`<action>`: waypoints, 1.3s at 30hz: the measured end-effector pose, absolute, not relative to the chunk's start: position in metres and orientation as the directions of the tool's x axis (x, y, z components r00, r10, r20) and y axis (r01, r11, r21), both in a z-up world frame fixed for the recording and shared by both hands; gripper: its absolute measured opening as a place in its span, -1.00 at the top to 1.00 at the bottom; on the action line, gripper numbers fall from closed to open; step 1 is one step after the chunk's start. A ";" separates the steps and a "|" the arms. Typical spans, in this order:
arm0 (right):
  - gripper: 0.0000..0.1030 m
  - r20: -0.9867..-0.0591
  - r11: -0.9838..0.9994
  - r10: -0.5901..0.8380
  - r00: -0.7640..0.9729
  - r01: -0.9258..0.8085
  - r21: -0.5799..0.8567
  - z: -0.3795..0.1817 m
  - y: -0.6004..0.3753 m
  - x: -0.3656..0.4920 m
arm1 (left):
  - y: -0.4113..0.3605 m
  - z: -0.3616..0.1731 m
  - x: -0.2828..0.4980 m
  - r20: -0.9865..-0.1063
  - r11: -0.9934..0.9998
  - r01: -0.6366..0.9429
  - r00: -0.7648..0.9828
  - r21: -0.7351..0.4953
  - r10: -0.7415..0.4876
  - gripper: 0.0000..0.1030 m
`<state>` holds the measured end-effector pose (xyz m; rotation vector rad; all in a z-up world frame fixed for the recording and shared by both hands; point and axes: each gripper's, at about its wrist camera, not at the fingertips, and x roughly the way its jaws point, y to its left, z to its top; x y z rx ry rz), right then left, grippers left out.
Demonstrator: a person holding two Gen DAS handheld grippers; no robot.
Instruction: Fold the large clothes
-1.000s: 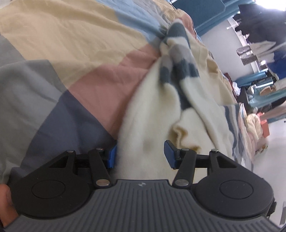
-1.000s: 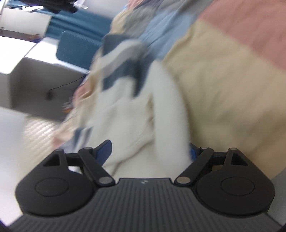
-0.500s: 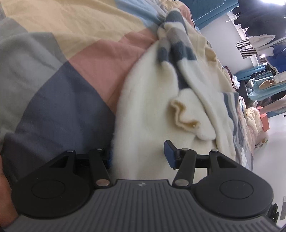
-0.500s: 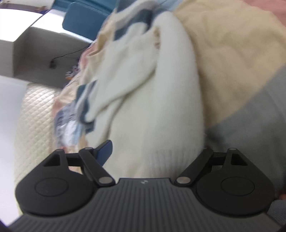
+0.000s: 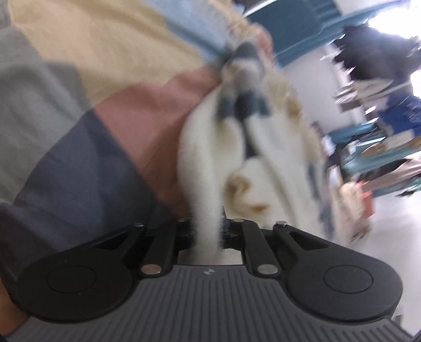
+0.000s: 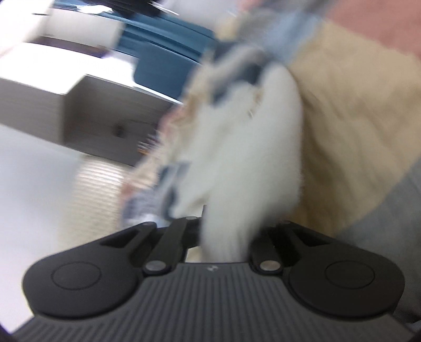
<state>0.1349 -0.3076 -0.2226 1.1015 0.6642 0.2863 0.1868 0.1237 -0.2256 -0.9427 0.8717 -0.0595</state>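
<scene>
My left gripper [image 5: 206, 231] and right gripper [image 6: 223, 234] each pinch a fold of the fluffy cream sweater with blue-grey stripes [image 5: 210, 147] over the colour-block patchwork bedspread [image 5: 105, 110]. Half a second ago both sets of jaws stood spread around it.

Both views are smeared by motion blur. A patchwork bed cover [image 5: 86, 86] fills the left wrist view's left half in blocks of tan, grey, pink, navy and light blue; in the right wrist view its tan, pink and grey blocks [image 6: 355, 126] take the right side. Beyond it stands a teal headboard or padded panel [image 5: 297, 23], seen again as a teal shape [image 6: 163, 71]. A white wall [image 5: 307, 86] and pale floor [image 5: 394, 250] lie to the right, with blurred teal furniture and clutter [image 5: 373, 147] and a glaring bright window [image 5: 400, 18]. A white cabinet [image 6: 39, 105] stands on pale floor [image 6: 34, 184] near a quilted cream surface [image 6: 97, 189].
</scene>
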 end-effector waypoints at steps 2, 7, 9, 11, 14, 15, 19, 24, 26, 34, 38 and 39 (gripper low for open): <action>0.82 -0.296 0.425 0.534 0.792 0.052 0.904 -0.213 -0.311 0.130 | 0.127 -0.207 0.182 -0.572 0.595 -0.269 0.713 -0.758 -0.406 0.83; 0.82 -0.150 0.370 0.572 0.806 -0.091 0.924 -0.194 -0.321 0.122 | 0.135 -0.170 0.171 -0.460 0.544 -0.178 0.770 -0.820 -0.442 0.85; 0.82 -0.087 0.363 0.588 0.804 -0.167 0.917 -0.181 -0.324 0.117 | 0.140 -0.155 0.166 -0.424 0.525 -0.153 0.787 -0.837 -0.447 0.85; 0.82 -0.031 0.354 0.600 0.800 -0.231 0.907 -0.169 -0.329 0.109 | 0.147 -0.138 0.160 -0.376 0.488 -0.124 0.804 -0.864 -0.461 0.85; 0.82 0.040 0.326 0.601 0.798 -0.291 0.899 -0.153 -0.343 0.094 | 0.149 -0.108 0.147 -0.292 0.470 -0.034 0.823 -0.882 -0.487 0.85; 0.81 0.060 0.316 0.602 0.796 -0.306 0.898 -0.148 -0.348 0.089 | 0.149 -0.098 0.142 -0.275 0.474 -0.010 0.825 -0.881 -0.494 0.85; 0.81 0.103 0.324 0.605 0.790 -0.362 0.874 -0.127 -0.357 0.067 | 0.147 -0.066 0.110 -0.211 0.490 0.085 0.829 -0.867 -0.518 0.85; 0.81 0.182 0.329 0.620 0.763 -0.463 0.823 -0.100 -0.361 0.023 | 0.154 -0.043 0.048 -0.092 0.469 0.195 0.848 -0.861 -0.522 0.85; 0.81 0.198 0.344 0.621 0.759 -0.491 0.800 -0.092 -0.362 0.007 | 0.159 -0.041 0.025 -0.049 0.457 0.230 0.852 -0.859 -0.522 0.84; 0.79 0.070 0.400 0.573 0.816 -0.354 0.846 -0.089 -0.357 0.051 | 0.166 -0.052 0.057 -0.123 0.516 0.170 0.865 -0.840 -0.486 0.83; 0.79 -0.038 0.426 0.516 0.855 -0.218 0.878 -0.103 -0.349 0.112 | 0.170 -0.076 0.136 -0.245 0.537 0.040 0.860 -0.843 -0.448 0.83; 0.79 -0.072 0.441 0.500 0.863 -0.183 0.879 -0.106 -0.345 0.129 | 0.169 -0.083 0.160 -0.277 0.550 0.012 0.855 -0.835 -0.439 0.83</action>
